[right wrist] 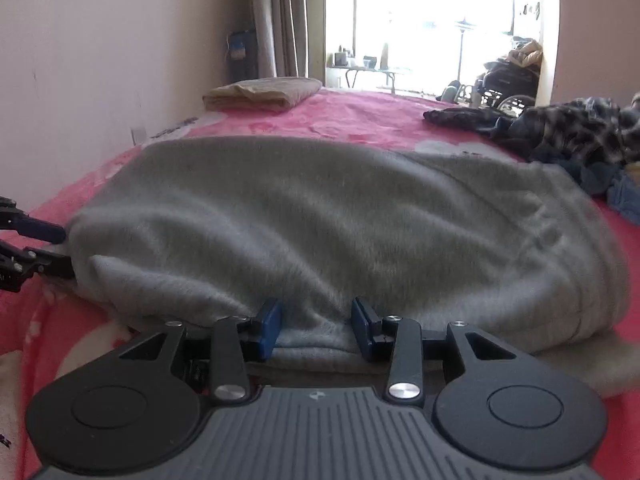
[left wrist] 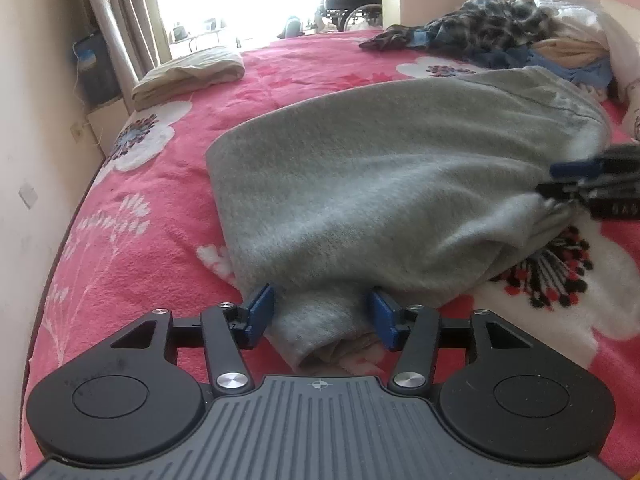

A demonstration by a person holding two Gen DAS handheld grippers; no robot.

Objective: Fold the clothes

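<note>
A grey fleece garment (left wrist: 380,184) lies folded across the pink floral blanket (left wrist: 140,240). In the left wrist view my left gripper (left wrist: 322,314) is at the garment's near corner. Its blue pads stand apart with a fold of grey cloth lying loose between them, so it is open. The right gripper (left wrist: 550,179) shows blurred at the garment's right edge. In the right wrist view my right gripper (right wrist: 316,326) is open at the near hem of the garment (right wrist: 320,220), with flat cloth between its pads. The left gripper (right wrist: 64,250) sits at the garment's left end.
A folded beige cloth (left wrist: 188,76) rests at the bed's far left corner by the curtain. A heap of unfolded clothes (left wrist: 500,28), dark patterned, blue and white, is at the far right. A wall (left wrist: 32,120) runs along the bed's left side.
</note>
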